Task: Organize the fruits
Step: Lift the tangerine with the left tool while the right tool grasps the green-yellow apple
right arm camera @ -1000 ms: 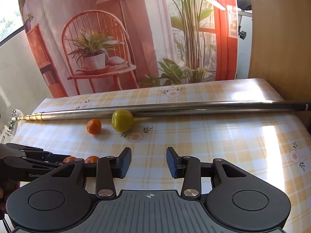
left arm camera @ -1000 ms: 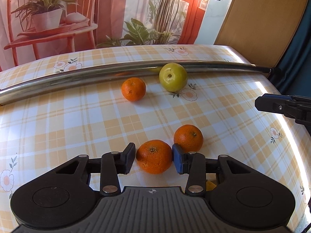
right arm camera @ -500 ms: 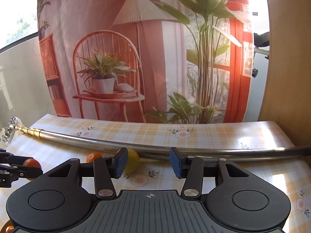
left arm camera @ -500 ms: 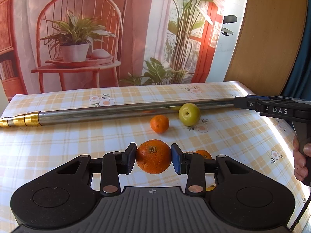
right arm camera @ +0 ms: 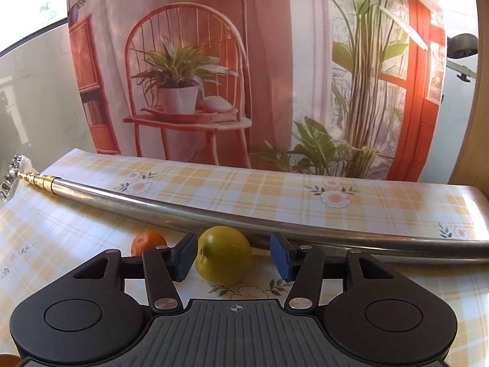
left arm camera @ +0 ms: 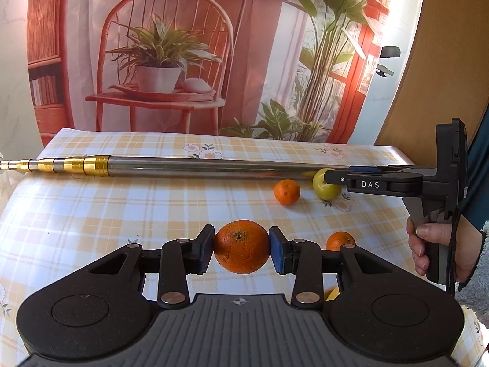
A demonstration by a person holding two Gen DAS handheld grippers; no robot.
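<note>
The left tool (left arm camera: 241, 248) clamps a dimpled orange (left arm camera: 241, 246). The right tool (right arm camera: 233, 257) is spread wide around a smooth green apple (right arm camera: 223, 255) touching the metal pole (right arm camera: 305, 223).

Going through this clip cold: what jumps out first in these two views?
The large orange clamped between the pads of the left hand-held gripper, near the table's front. Next, the green apple sitting between the open fingers of the right hand-held gripper, not yet pinched, just in front of the long metal pole lying across the checked tablecloth. A small orange lies just left of the apple.
</note>
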